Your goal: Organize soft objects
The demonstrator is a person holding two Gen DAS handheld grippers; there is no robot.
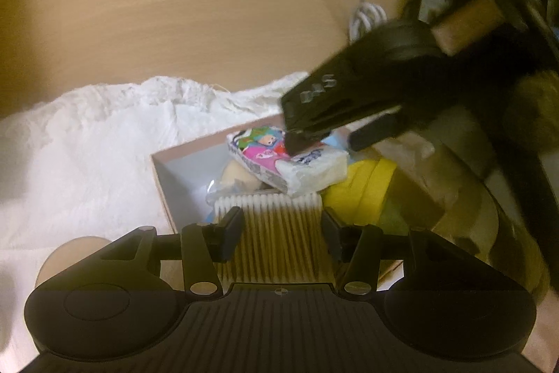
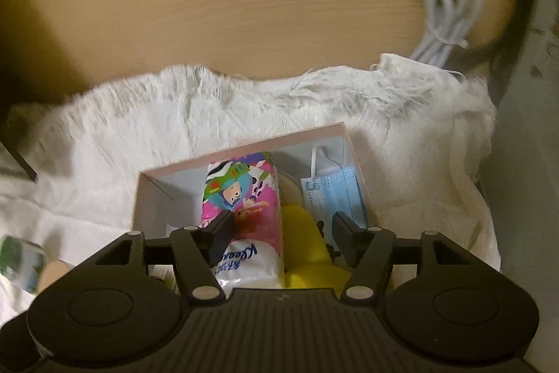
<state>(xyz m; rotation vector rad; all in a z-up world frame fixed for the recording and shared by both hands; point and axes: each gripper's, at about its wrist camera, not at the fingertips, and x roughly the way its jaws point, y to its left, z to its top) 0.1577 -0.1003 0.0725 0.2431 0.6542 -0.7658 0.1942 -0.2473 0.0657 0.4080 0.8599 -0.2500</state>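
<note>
Placing step: right tool (image 2: 279, 233) is spread, released, over the tissue pack (image 2: 241, 198) lying in the pink box (image 2: 244, 147); left tool (image 1: 281, 229) grasps the cotton swab bundle (image 1: 269, 219) at the box's near edge. Next, probably lift right tool clear and drop swabs into the free left part; box is crowded on the right with mask (image 2: 332, 194) and yellow item (image 2: 304, 233), walls close.

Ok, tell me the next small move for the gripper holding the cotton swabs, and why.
Probably lower the left gripper a little and open its jaws, leaving the cotton swabs in the box. They already sit between the jaws over the box's near end, just in front of the tissue pack, and the right gripper, its jaws open, has let that pack go.
</note>
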